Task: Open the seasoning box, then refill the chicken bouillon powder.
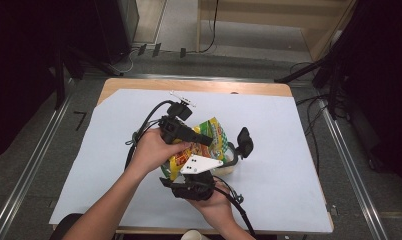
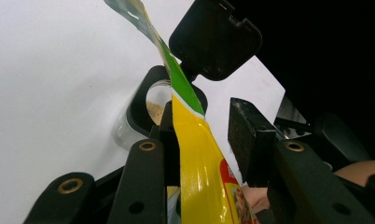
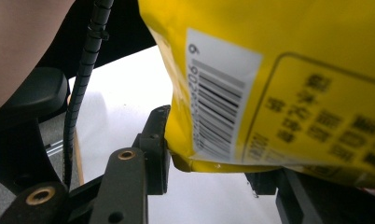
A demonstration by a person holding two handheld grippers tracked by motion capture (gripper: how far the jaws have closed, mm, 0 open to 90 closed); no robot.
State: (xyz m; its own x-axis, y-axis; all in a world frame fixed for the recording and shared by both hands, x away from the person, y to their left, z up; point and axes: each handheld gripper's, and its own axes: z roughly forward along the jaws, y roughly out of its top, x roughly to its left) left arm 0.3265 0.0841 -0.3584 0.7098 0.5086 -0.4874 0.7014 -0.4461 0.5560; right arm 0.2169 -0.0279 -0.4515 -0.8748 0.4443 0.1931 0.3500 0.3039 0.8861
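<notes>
A yellow and green snack bag (image 1: 214, 134) hangs above the white sheet between both grippers. My left gripper (image 1: 205, 140) points right with its jaws around the bag's upper part (image 2: 197, 158). One finger (image 2: 167, 121) touches the bag and the other pad (image 2: 244, 135) stands clear of it, so it is open. From below, my right gripper (image 1: 201, 172) clamps the bag's bottom edge (image 3: 279, 70). Its left finger (image 3: 157, 144) presses the bag and the other is mostly hidden behind it. Just under the bag is a clear jar (image 1: 232, 162) with beige grains (image 2: 153, 109), its black lid (image 2: 216, 39) flipped open.
A white sheet (image 1: 289, 150) covers the wooden table (image 1: 189, 85). Cables trail from both grippers over the sheet. Dark stands and metal rails flank the table on the floor. A pale cup rim (image 1: 195, 235) peeks in at the near edge.
</notes>
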